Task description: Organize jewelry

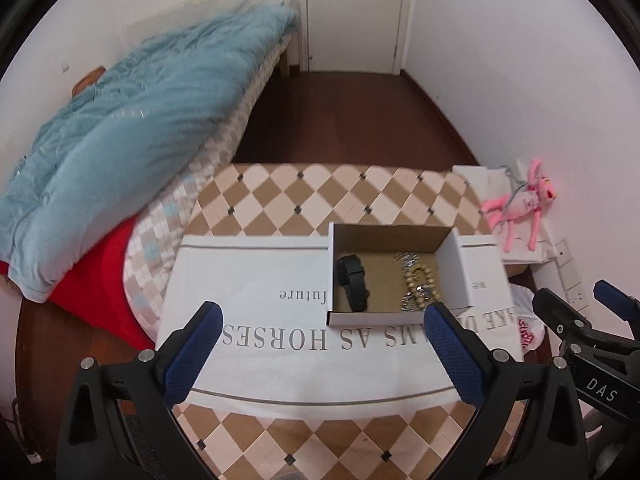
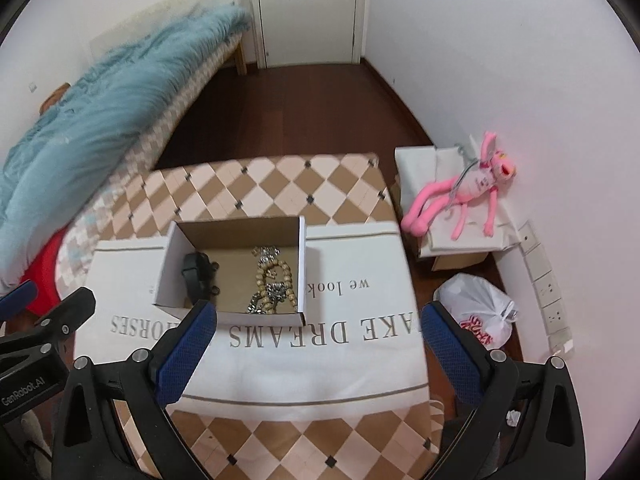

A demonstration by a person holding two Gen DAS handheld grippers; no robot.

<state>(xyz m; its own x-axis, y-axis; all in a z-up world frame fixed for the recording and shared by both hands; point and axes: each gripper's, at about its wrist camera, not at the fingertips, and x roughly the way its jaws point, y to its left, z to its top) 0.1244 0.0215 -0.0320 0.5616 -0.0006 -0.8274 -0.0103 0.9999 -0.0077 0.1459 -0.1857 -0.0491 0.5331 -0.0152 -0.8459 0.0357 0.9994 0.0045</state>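
Both grippers hover above the table, neither touching anything. Left gripper (image 1: 326,340): jaws spread wide, nothing between them. Right gripper (image 2: 318,340): same, released and empty. In the left wrist view the right gripper shows at the right edge; in the right wrist view the left one shows at the left edge.

Cardboard box (image 1: 390,236) is open on top, white outside, brown inside, and sits on a white cloth (image 1: 256,280) printed with grey lettering. The cloth lies on a table (image 1: 304,196) covered in a tan-and-cream diamond pattern.

Jewelry is all inside the box:
- black watch (image 1: 352,282) on the left half, lying on the box floor
- wooden bead bracelet (image 1: 420,284) on the right half
- silver chain pieces (image 1: 406,258) tangled with the beads, some toward the back, some at the front wall

Right wrist view confirms the same layout: watch (image 2: 196,272) left, beads (image 2: 276,280) right, apart from each other.

Off the table: bed with a blue quilt (image 1: 132,136) to the left, pink plush toy (image 2: 468,196) on a white-covered box by the right wall, white plastic bag (image 2: 476,308) on the floor below it.
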